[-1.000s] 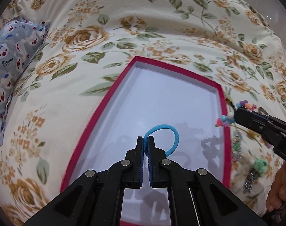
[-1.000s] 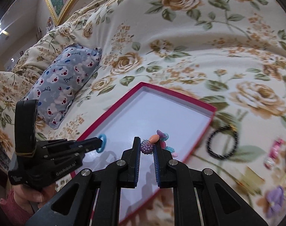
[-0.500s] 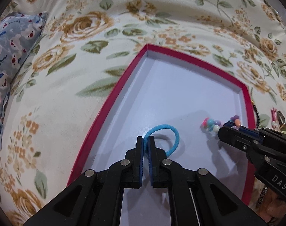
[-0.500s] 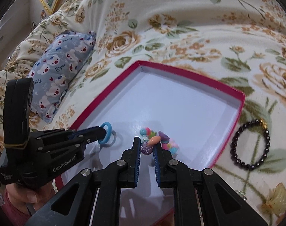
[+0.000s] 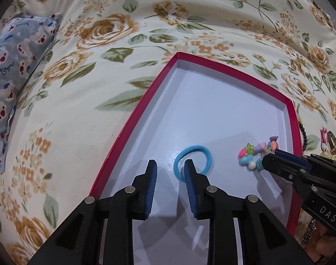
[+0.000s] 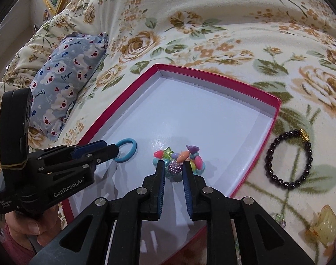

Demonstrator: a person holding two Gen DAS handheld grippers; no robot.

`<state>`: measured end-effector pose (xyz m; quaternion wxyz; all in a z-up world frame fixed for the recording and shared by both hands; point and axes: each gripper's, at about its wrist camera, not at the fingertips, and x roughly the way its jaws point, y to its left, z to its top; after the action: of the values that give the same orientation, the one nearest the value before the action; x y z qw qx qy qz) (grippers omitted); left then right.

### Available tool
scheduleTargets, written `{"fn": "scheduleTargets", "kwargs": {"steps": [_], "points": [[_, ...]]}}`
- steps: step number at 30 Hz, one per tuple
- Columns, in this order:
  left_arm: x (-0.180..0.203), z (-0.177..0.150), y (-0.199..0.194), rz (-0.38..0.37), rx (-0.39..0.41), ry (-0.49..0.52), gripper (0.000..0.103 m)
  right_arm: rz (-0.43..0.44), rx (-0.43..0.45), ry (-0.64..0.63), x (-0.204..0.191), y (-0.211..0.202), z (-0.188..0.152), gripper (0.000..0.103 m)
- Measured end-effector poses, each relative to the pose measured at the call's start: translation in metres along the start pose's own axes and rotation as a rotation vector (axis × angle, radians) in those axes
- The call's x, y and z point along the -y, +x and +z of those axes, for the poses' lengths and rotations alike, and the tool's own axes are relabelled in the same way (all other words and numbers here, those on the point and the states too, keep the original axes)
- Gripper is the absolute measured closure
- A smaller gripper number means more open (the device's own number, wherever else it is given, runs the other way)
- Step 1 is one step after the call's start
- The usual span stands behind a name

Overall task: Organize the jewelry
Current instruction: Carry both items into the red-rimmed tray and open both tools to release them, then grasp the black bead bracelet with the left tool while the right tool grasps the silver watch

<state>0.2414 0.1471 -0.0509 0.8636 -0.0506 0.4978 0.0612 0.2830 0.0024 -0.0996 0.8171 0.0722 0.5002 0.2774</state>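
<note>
Both grippers are down inside the red-rimmed box, which sits on the floral bedspread.

Left gripper comes in from the bottom centre of its own view, pointing up the frame, fingers spread well apart. The blue hair tie lies flat on the white floor of the box, and the right-hand finger overlaps its near edge; nothing is pinched. In the right wrist view the same gripper reaches in from the lower left, a hand wrapped round its handle at the bottom left corner, tip right at the hair tie.

Right gripper enters from the bottom centre, fingers parted with a clear gap. The colourful bead bracelet lies bunched on the box floor at the fingertips, its purple berry bead sitting in the gap; whether the pads touch it, I cannot tell. In the left wrist view that gripper angles in from the lower right, tip against the bead bracelet.

Outside the box, at right in the right wrist view, a dark bead bracelet rests on the bedspread, with a yellow hair claw at lower right. A bear-print pillow lies upper left.
</note>
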Motion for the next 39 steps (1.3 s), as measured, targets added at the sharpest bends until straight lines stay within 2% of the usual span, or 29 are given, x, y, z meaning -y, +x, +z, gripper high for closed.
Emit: {"fn": "scheduleTargets", "kwargs": {"steps": [3, 15, 19, 30, 39], "points": [[-0.005, -0.003, -0.007, -0.004, 0.005, -0.022, 0.075, 0.002, 0.006, 0.003, -0.001, -0.006, -0.002, 0.074], [-0.001, -0.024, -0.045, -0.054, 0.036, -0.055, 0.068, -0.017, 0.073, 0.038, 0.007, -0.059, -0.022, 0.069], [0.009, -0.031, -0.059, -0.081, 0.048, -0.04, 0.067, -0.039, 0.113, 0.064, 0.017, -0.085, -0.031, 0.065], [0.049, -0.039, -0.085, -0.156, 0.071, 0.052, 0.066, -0.13, 0.182, 0.129, 0.053, -0.141, -0.054, 0.064], [0.08, -0.041, -0.089, -0.183, 0.067, 0.108, 0.066, -0.188, 0.22, 0.181, 0.084, -0.172, -0.071, 0.064]]}}
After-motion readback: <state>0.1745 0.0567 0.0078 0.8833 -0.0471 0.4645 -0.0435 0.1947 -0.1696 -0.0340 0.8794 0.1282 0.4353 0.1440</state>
